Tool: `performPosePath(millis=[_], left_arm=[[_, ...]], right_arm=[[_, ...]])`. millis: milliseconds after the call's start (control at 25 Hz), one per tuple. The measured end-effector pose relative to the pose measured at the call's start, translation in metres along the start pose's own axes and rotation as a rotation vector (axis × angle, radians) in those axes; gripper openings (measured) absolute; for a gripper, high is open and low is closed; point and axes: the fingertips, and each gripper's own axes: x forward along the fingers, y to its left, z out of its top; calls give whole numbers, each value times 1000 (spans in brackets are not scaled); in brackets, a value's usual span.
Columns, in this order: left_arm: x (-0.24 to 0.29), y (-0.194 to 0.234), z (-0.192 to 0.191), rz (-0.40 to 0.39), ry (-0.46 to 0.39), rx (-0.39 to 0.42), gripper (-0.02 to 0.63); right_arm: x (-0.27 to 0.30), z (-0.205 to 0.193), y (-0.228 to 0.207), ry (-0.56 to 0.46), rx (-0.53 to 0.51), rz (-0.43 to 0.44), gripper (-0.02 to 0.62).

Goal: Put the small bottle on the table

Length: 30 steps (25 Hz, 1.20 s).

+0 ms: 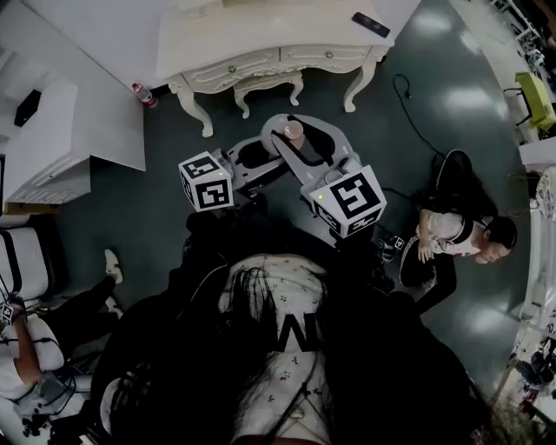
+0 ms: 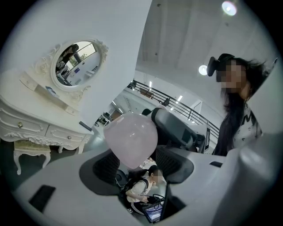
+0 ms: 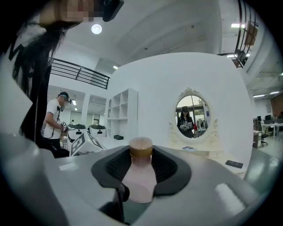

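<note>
- The right claw [image 3: 140,164] is closed on the small bottle [image 1: 294,131], with its dark pads against the neck and shoulders just under the brown cap. The bottle stands upright and the claw points level. That hold looks sound, so I would carry it as it is and not regrip.
- The left claw [image 2: 139,167] is wide open and grips nothing. The bottle's pale rounded body looms just ahead of it and seems to touch neither pad. I would draw this claw aside so it cannot knock the bottle on the way.
- The bottle hangs in the air over the dark floor [image 1: 417,104], short of the table and apart from it, so the whole forward carry remains to be done.
- A stool [image 1: 265,84] sits tucked under the table's front edge. The bottle should pass above the tabletop's height, not dip toward the stool.
- The white table [image 1: 261,36] has plenty of bare top. Aim for the middle, away from the front rim and from the dark flat object [image 1: 371,24] at its far right.
- Lower the bottle straight down with the cap up until the base rests flat, and only then open the jaws. The body is rounded, so a tilted release could tip it.
</note>
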Motion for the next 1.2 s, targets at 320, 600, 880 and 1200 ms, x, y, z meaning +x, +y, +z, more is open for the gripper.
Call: performPosePath(millis=[320,600,880,1200], left_arm=[[9,2,-4,-2,25,-5,236],[19,17,7,-4,40,-12,236],[37,55,22,-32,60,-32,236],[56,130,73,-73,99,-54,236]], right_arm=[[-4,-4,-9,-4,17,-9,149],[6,-3,-28,-5,30,-19,149],[32,-12,-66,14,42,-53,148],[102,-12,-129,41,59,-102,149]])
